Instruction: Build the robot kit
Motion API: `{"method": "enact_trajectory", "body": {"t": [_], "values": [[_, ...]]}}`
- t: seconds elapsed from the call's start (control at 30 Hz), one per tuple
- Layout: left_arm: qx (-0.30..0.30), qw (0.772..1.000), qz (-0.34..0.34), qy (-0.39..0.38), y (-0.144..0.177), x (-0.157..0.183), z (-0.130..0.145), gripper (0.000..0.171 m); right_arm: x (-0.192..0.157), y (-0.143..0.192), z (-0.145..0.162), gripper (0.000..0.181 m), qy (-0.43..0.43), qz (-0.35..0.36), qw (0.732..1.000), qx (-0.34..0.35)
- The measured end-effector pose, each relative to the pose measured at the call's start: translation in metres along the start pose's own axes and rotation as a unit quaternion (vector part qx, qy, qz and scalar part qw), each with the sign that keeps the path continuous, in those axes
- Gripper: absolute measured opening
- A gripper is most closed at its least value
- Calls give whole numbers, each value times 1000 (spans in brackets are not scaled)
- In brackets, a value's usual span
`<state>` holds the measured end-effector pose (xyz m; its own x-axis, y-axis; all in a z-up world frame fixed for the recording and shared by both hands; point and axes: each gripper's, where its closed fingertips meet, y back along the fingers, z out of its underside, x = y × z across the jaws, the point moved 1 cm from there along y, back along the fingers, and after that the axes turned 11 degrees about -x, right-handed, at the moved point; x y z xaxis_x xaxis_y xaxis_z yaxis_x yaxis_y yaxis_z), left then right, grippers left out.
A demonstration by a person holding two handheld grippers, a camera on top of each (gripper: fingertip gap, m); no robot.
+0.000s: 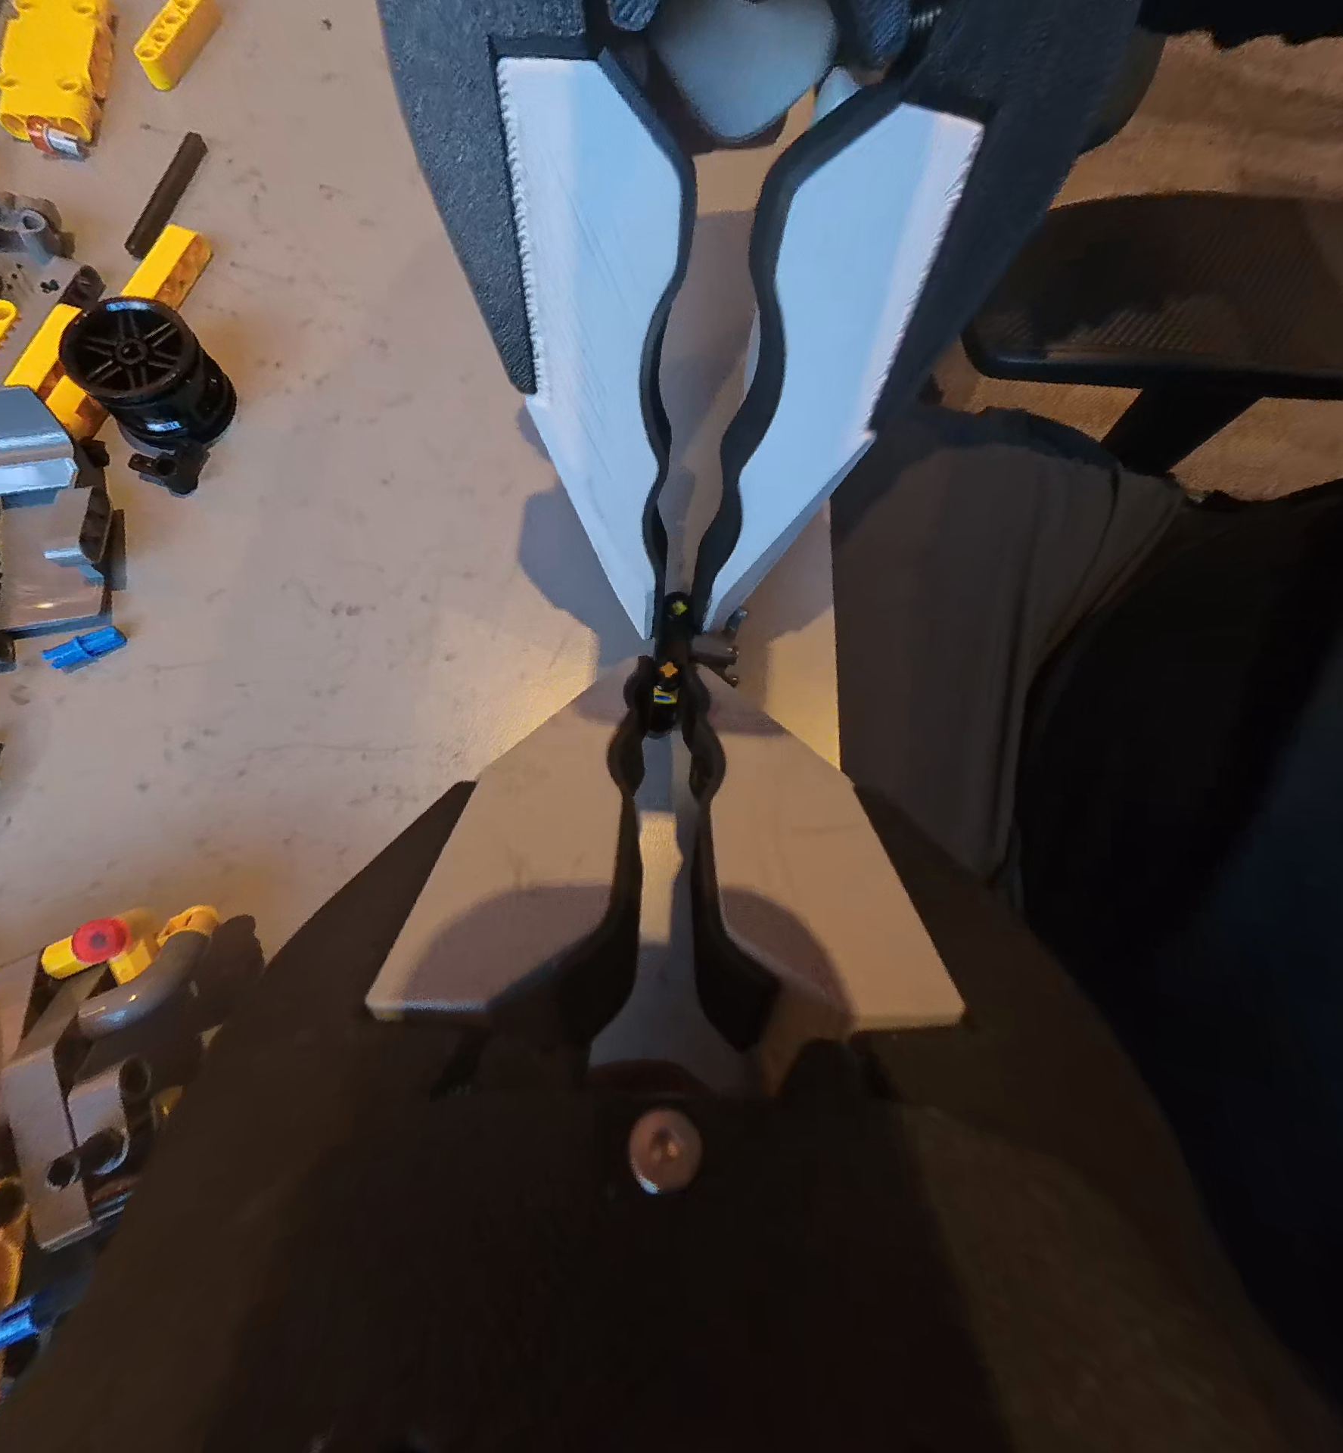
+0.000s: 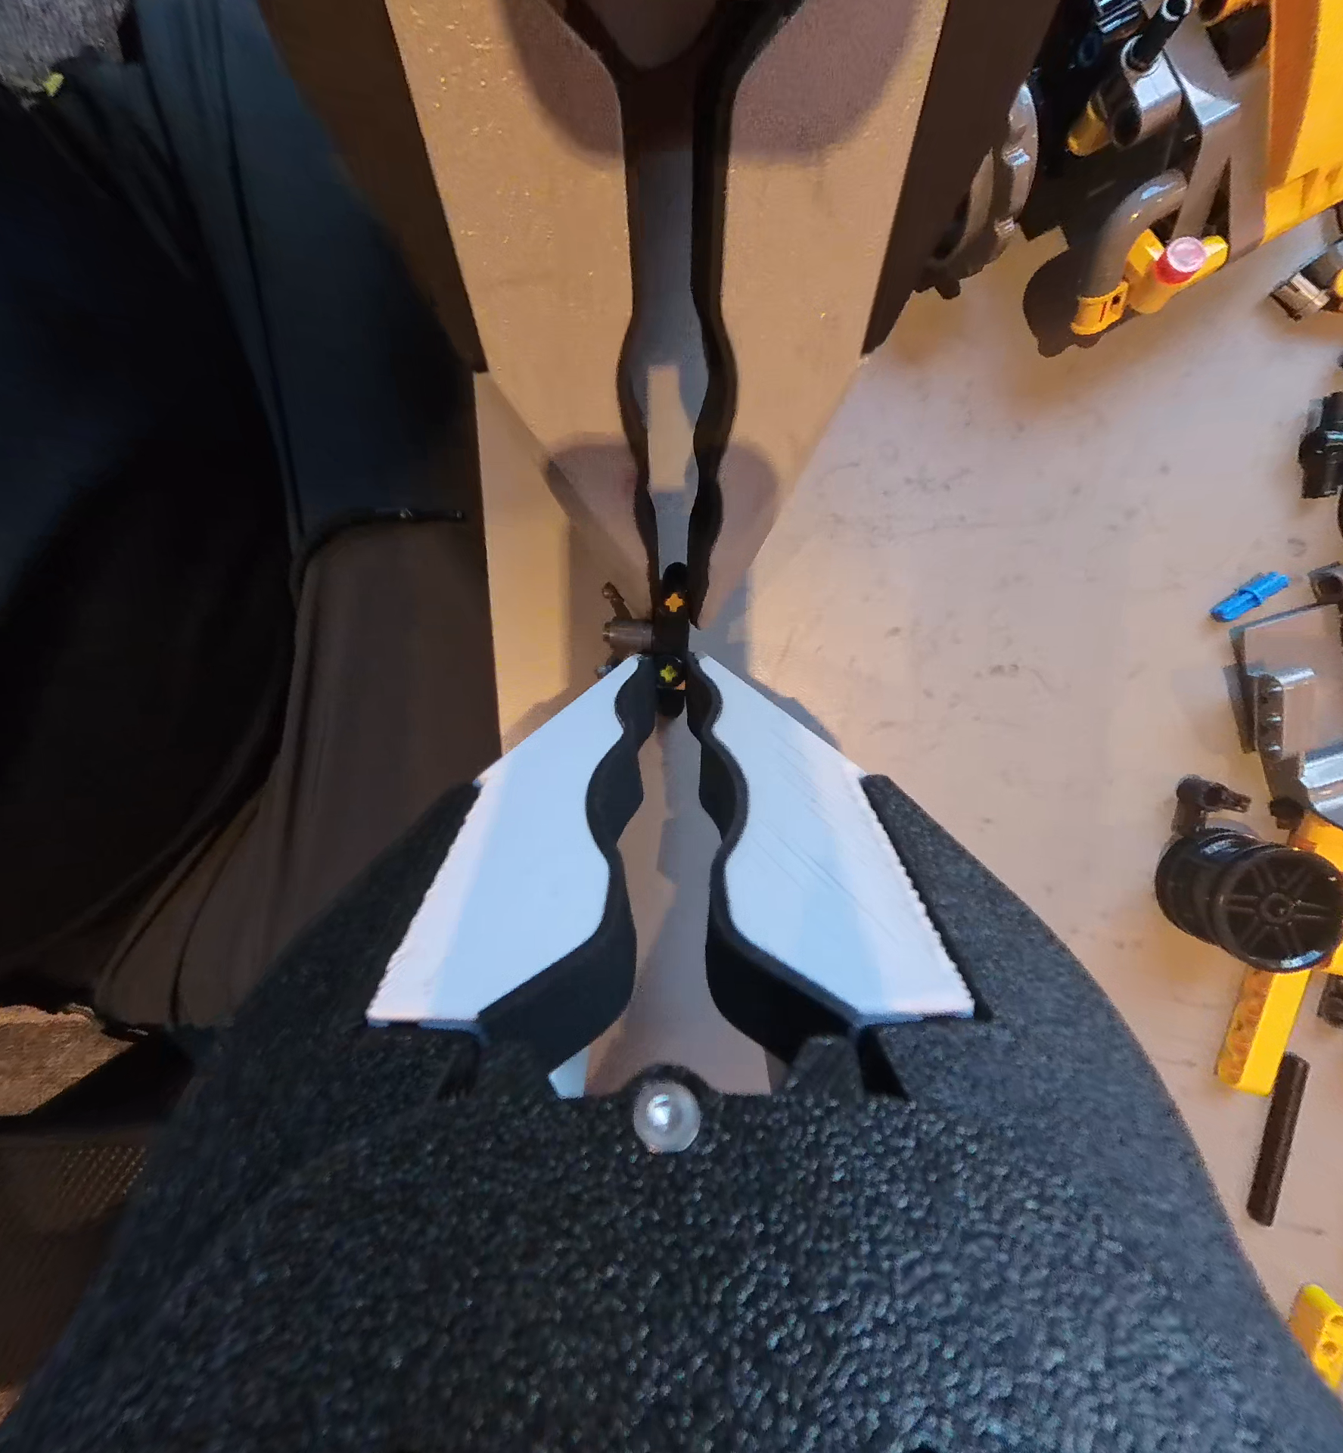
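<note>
My two grippers meet tip to tip above the beige table's edge (image 1: 809,550). Both are shut on one small black toy-brick link (image 1: 668,668) with yellow cross marks in its holes; a grey pin (image 1: 719,652) sticks out of its side. My left gripper (image 1: 664,704) pinches the near end, and the right gripper (image 1: 680,617) comes in from the top with white fingers. In the right wrist view my right gripper (image 2: 669,688) holds the near end of the link (image 2: 672,621), the left gripper (image 2: 676,590) holds the far end, and the grey pin (image 2: 621,629) points left.
Loose toy-brick parts lie on the table: a black wheel (image 1: 145,369) (image 2: 1250,896), a blue pin (image 1: 82,649) (image 2: 1250,605), a black axle (image 1: 165,193) (image 2: 1277,1132), yellow beams (image 1: 169,263), a grey-yellow assembly (image 1: 102,1061) (image 2: 1124,157). A chair (image 1: 1202,314) and dark clothing (image 2: 141,550) lie beyond the edge. Less than 4 cm separates the two grippers' tips.
</note>
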<state>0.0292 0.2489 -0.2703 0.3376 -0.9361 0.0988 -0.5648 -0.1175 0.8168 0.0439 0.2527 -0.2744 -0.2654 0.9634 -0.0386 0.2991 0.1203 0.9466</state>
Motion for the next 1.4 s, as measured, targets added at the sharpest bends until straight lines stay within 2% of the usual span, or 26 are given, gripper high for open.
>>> {"method": "enact_trajectory", "body": {"t": [0.23,0.3,0.37,0.47,0.6,1.03,1.17,1.4], "values": [[-11,1000,4,-4,0,0,1,3,0,-1,-1,7,-9,-23,999,36],[-18,1000,1,-19,0,0,0,3,1,0,0,9,-29,-30,997,66],[-22,999,-1,-28,-3,3,-3,4,0,3,6,11,-55,-48,996,61],[-33,999,-17,-39,-3,3,-4,4,1,16,9,7,-68,-41,994,74],[-21,999,-7,-27,-3,3,-4,4,5,28,6,0,-89,-34,991,89],[-16,999,-10,-27,-4,3,-4,4,1,13,-4,0,-69,-19,997,-8],[-20,999,-13,-25,-4,3,-3,4,1,10,-8,0,-79,-45,995,-30],[-6,1000,-7,-18,-4,3,-3,4,1,10,-9,0,-100,-26,993,54]]}}
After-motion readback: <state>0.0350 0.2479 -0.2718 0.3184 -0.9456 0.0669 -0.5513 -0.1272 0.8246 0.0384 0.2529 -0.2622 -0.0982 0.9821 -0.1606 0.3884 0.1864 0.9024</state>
